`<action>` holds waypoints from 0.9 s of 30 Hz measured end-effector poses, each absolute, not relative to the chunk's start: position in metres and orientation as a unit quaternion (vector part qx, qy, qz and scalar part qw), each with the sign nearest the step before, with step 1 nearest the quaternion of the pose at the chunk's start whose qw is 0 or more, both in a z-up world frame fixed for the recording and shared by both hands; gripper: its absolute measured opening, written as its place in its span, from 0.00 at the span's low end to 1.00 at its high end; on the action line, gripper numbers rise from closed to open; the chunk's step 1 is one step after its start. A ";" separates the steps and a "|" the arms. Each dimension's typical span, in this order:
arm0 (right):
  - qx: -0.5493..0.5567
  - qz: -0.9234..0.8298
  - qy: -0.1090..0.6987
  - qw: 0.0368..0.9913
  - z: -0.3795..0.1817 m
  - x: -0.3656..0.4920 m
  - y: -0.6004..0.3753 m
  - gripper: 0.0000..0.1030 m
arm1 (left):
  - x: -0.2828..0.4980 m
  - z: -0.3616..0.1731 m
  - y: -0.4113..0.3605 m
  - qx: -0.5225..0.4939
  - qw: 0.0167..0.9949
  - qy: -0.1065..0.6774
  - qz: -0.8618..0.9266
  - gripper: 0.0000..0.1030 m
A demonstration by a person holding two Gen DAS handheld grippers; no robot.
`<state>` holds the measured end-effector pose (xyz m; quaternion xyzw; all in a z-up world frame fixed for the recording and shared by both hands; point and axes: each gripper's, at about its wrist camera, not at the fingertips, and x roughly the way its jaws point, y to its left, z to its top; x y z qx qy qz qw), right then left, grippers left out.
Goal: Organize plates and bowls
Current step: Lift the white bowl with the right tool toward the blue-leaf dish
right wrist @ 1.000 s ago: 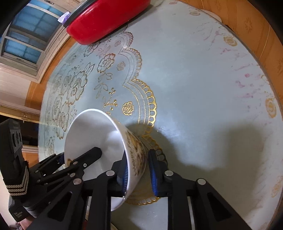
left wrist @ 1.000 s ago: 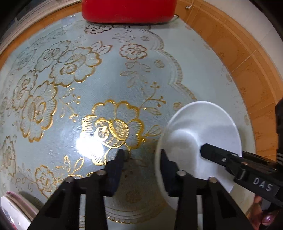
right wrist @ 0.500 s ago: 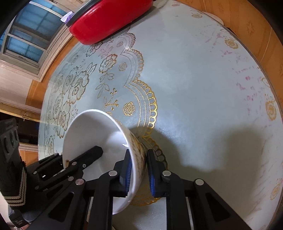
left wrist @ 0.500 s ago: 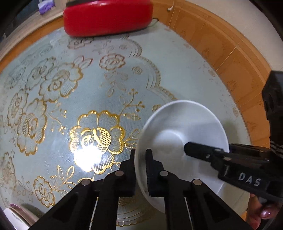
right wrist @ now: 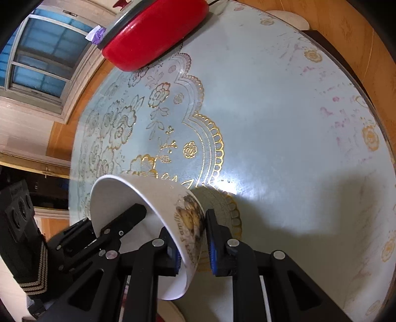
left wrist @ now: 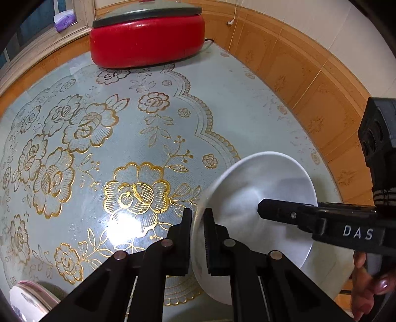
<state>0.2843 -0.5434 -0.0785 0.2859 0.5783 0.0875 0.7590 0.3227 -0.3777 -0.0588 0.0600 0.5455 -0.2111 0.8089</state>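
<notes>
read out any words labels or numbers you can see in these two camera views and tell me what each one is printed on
"DAS": white letters on the black body of the right gripper, seen from the left wrist view.
"Family": brown script on the outer wall of the white bowl, partly hidden by the gripper's finger.
The purple pack on the window sill: any print is too small to read.
No numbers visible.

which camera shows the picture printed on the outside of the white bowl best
The right wrist view: the white ceramic bowl turns its outer wall to that camera, showing the brown print and lettering. The left wrist view shows only its plain white inside.
</notes>
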 end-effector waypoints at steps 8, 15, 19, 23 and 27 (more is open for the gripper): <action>0.281 0.086 0.554 0.779 -0.035 0.258 -0.539 0.16 | 0.294 -0.018 -0.371 0.055 0.824 0.512 -0.238 0.09; 0.284 0.085 0.534 0.792 0.002 0.223 -0.528 0.16 | 0.257 0.020 -0.357 0.064 0.835 0.479 -0.264 0.10; 0.283 0.082 0.527 0.797 0.016 0.202 -0.517 0.16 | 0.238 0.033 -0.346 0.065 0.836 0.470 -0.274 0.11; 0.284 0.080 0.527 0.797 0.022 0.179 -0.504 0.16 | 0.216 0.037 -0.332 0.069 0.836 0.465 -0.283 0.12; 0.289 0.074 0.532 0.793 0.018 0.159 -0.489 0.16 | 0.195 0.032 -0.318 0.067 0.832 0.470 -0.288 0.13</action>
